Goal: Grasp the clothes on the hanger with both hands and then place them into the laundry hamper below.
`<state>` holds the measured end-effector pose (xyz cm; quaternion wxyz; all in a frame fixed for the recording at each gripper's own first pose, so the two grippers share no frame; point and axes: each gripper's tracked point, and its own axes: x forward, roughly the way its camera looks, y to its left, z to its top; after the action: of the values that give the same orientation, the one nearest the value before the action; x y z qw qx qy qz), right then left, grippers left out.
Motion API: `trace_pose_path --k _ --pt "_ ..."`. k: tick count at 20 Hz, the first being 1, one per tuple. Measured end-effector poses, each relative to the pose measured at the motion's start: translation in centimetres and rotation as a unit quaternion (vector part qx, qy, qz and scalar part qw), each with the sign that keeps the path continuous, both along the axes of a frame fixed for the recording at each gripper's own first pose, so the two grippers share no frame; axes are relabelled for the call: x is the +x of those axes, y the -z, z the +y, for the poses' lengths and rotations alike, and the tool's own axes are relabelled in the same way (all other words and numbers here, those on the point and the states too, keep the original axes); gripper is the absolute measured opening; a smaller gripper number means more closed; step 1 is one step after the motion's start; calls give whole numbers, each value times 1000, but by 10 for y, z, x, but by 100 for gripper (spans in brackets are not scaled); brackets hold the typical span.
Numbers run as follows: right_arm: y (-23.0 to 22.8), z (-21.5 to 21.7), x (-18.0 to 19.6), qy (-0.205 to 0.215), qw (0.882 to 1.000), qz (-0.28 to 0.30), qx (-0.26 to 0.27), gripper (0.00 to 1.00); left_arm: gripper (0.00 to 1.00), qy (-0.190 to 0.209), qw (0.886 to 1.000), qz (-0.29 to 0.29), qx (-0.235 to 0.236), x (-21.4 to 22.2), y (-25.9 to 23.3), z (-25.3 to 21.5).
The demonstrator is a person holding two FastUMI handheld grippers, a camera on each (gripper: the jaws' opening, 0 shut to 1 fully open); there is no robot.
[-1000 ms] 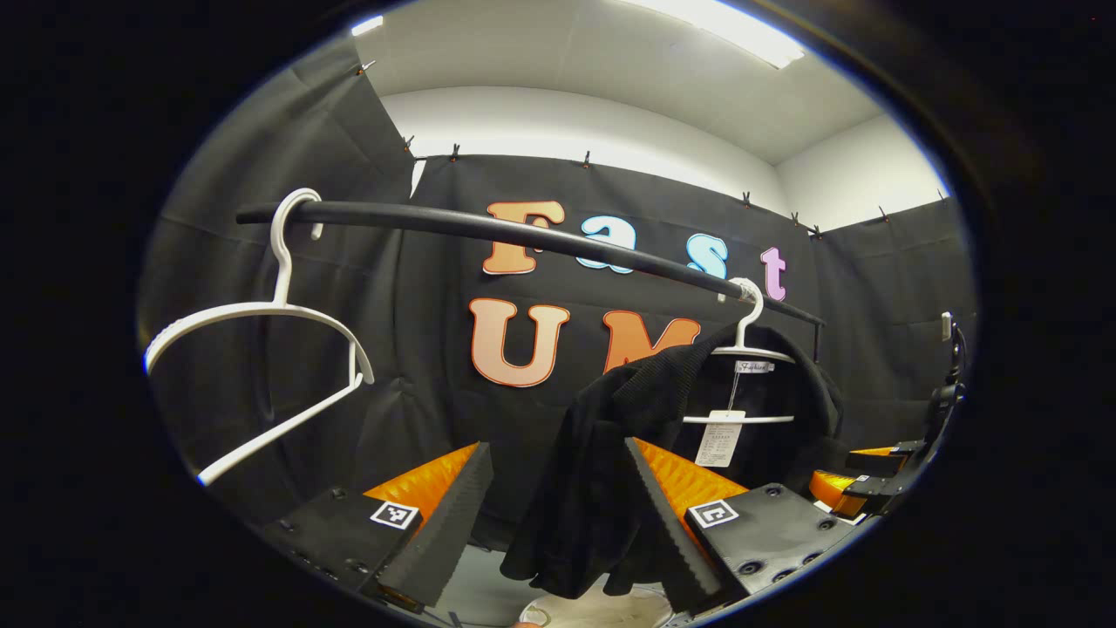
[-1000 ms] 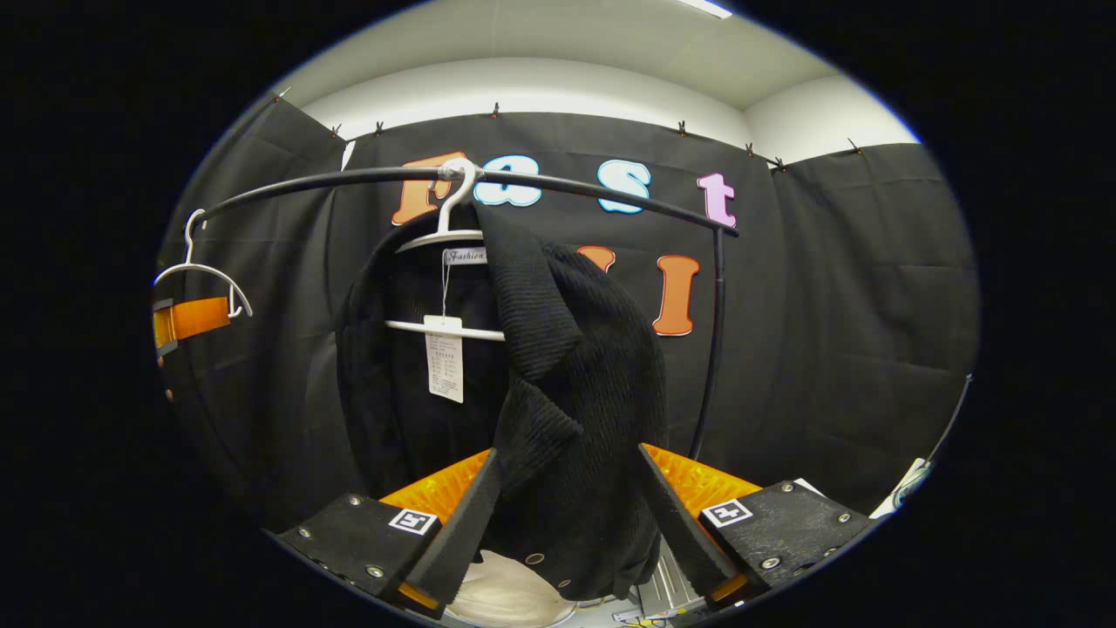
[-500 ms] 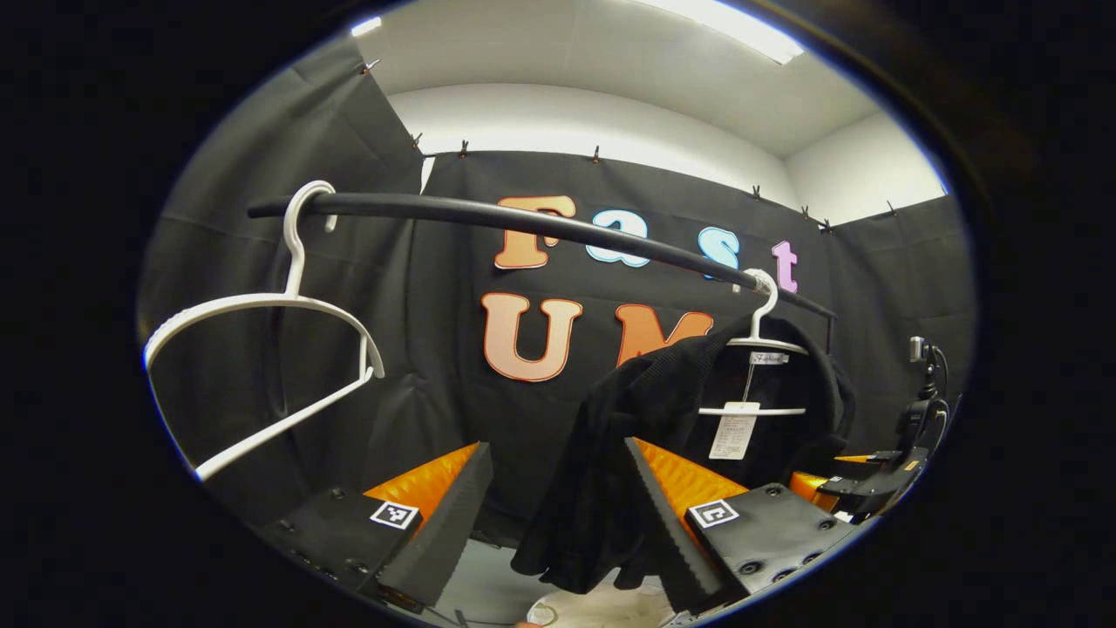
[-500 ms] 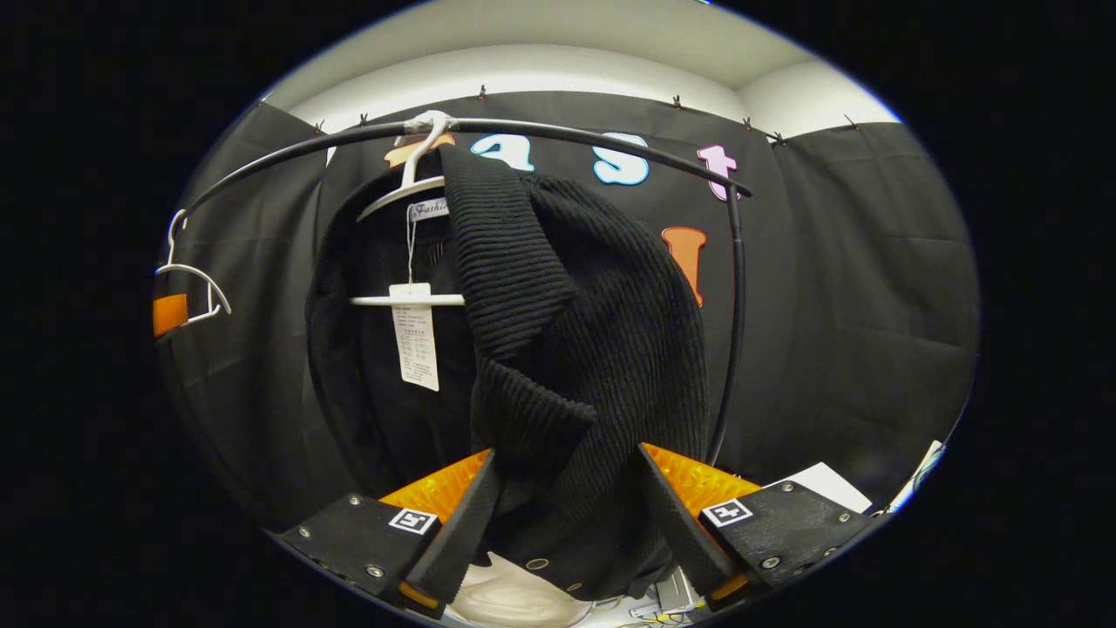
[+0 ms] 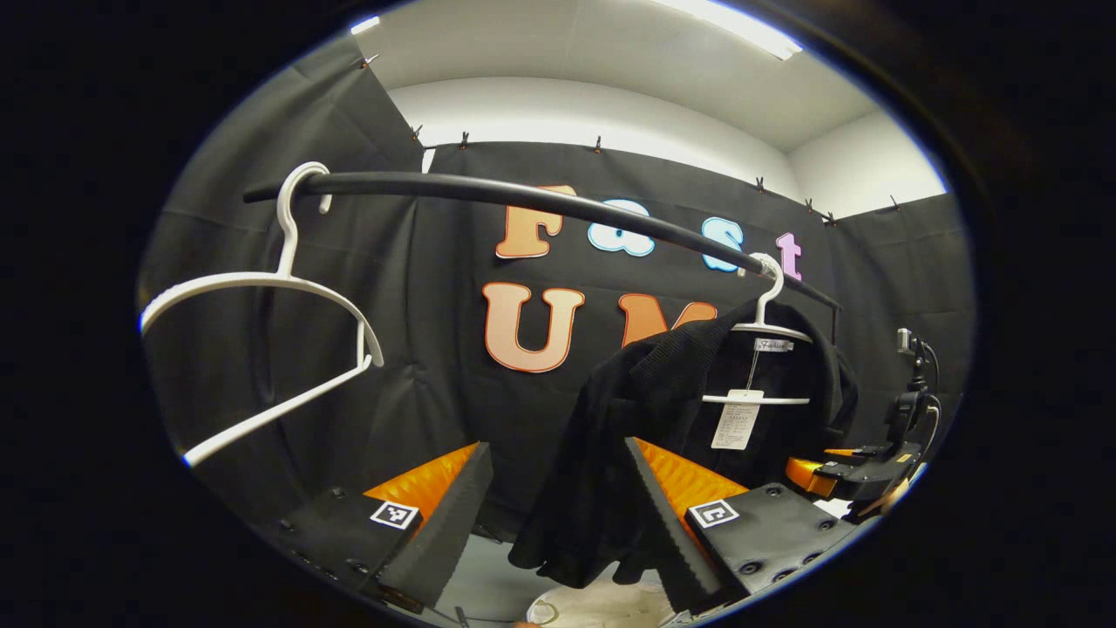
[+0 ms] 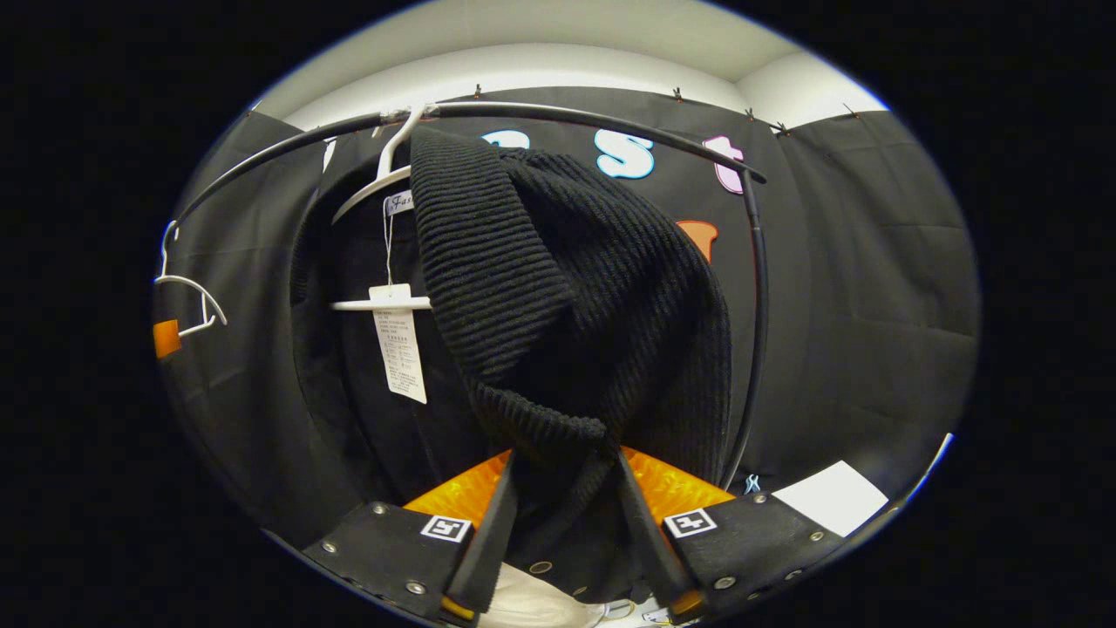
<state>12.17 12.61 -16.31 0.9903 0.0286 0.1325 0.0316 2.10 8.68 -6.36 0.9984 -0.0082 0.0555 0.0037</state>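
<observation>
A black-draped booth with a dark rail (image 5: 558,205) running across it. A black knit garment (image 6: 558,288) hangs from a white hanger (image 6: 375,179) at twelve o'clock in the right gripper view, its long axis pointing down. It looks soft, light and stretchy; bunched folds give the surest hold. The right gripper (image 6: 562,536) looks clamped on a gathered fold. The left gripper (image 5: 558,515) stands apart, cloth hanging between its fingers. An empty hanger (image 5: 261,296) sits at nine o'clock.
</observation>
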Motion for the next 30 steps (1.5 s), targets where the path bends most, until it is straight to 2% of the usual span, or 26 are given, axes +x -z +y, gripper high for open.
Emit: trace_pose_path --k 1,3,4,5,6,7,8,9,15,16,22,25,26,27,28,29,30 --pt "2 0 4 0 1000 1 0 63 97 1 1000 1 -1 2 3 -2" --pt "1 0 8 1 1000 0 2 52 97 3 1000 3 -2 8 6 -5" --pt "0 -1 10 1 1000 0 4 36 96 4 1000 3 -2 10 8 -7" --pt "1 -2 10 1 1000 0 7 39 100 6 1000 6 -2 15 13 -10" --pt "1 -2 11 1 1000 0 9 31 100 8 1000 9 -3 19 17 -12" --pt "0 -2 10 0 1000 0 11 35 97 12 1000 12 -5 23 21 -16" --pt "0 -3 11 0 1000 0 12 14 100 17 1000 15 -7 27 25 -21" --pt "-1 -4 10 -1 1000 1 12 19 100 23 1000 19 -10 30 29 -25" --pt "-3 -6 4 -9 1000 6 14 4 93 73 996 40 -37 54 62 -65" --pt "-4 -7 2 -11 1000 6 14 3 96 80 995 44 -40 60 67 -70" --pt "-5 -15 -4 -12 1000 10 16 1 97 104 992 59 -28 91 99 -92" --pt "-7 -17 -11 -12 1000 14 20 1 97 103 992 77 -18 107 122 -100" --pt "-7 -17 -12 -14 1000 15 23 1 100 105 991 80 -21 112 128 -103" --pt "-9 -17 -14 -15 1000 15 23 1 97 105 991 83 -24 116 132 -104" --pt "-10 -19 -15 -16 1000 14 22 0 100 104 990 86 -27 119 136 -106" --pt "-11 -19 -16 -17 1000 13 20 0 97 99 991 88 -30 123 138 -105" --pt "-12 -19 -17 -18 1000 12 19 0 100 92 991 88 -32 128 139 -102"
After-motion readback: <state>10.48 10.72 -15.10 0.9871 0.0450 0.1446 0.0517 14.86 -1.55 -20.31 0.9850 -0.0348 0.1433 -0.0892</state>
